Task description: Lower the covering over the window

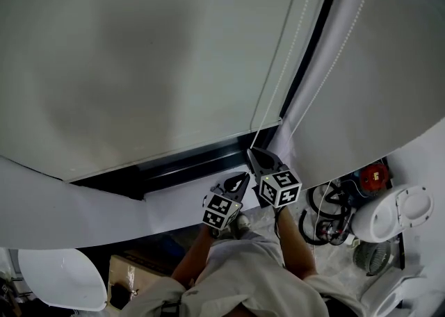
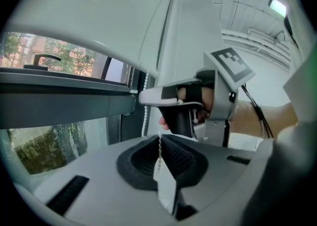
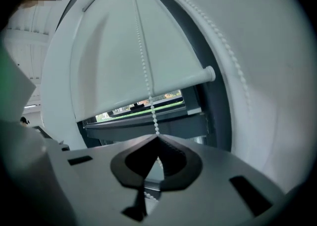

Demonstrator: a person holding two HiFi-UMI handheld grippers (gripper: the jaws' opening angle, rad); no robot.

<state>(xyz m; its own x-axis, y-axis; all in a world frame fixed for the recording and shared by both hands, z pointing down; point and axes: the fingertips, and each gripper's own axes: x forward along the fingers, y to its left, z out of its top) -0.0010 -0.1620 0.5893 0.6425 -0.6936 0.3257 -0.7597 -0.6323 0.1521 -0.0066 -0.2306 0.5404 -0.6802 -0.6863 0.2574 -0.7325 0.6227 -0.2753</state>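
Chain-pulling is the step in hand, I'd say. The blind [image 1: 139, 65] covers most of the window, and its bottom bar [image 3: 163, 84] hangs just above a strip of open glass [image 3: 141, 105] at the middle of the right gripper view. Both tools are pressed together on the bead chain [image 1: 277, 86]. The right gripper [image 1: 254, 154] pinches it higher, and the left gripper [image 1: 240, 182] pinches it just below and left of that in the head view. I cannot tell whether they hold one strand of the loop or two. Next, probably, one hand lets go and regrips higher while the other holds, then draws straight down. Room is tight: the curtain [image 1: 375, 86] hangs close on the right, the frame [image 1: 181, 163] sits just beyond the tips, and cables [image 1: 327, 215] clutter the lower right. The pull should run along the chain's own line.
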